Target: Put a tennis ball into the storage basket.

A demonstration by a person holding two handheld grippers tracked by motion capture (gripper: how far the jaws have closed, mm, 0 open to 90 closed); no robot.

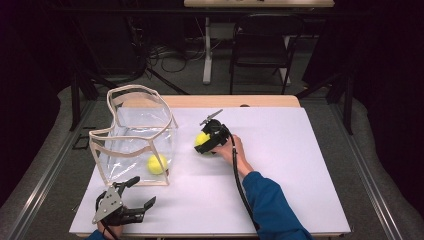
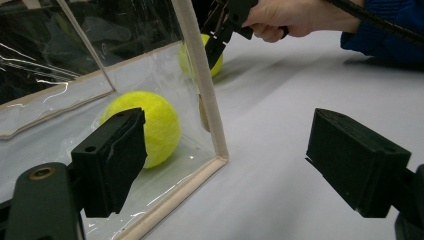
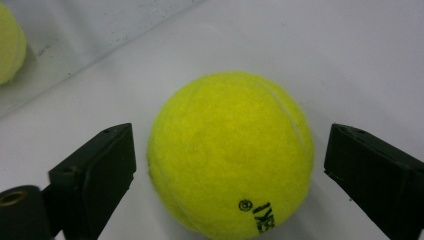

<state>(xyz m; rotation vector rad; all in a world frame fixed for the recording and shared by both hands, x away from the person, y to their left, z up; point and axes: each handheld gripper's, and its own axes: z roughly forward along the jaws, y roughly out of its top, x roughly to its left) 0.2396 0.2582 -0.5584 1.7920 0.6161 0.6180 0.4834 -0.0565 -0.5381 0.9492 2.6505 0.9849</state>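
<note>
Right gripper (image 3: 230, 165): jaws spread either side of the tennis ball (image 3: 231, 155) on the tabletop (image 1: 280, 165), small gaps showing, no pinch yet. Ball sits right of the clear bag (image 1: 137, 137), which holds a second ball (image 1: 157, 164). Left gripper (image 1: 131, 200) rests near, jaws spread, nothing between. Risk: uneven closing nudges the ball, and it rolls away.

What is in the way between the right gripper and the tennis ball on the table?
Nothing visible. The right gripper has its jaws on either side of the tennis ball, with small gaps at both pads and only bare white table around it.
</note>
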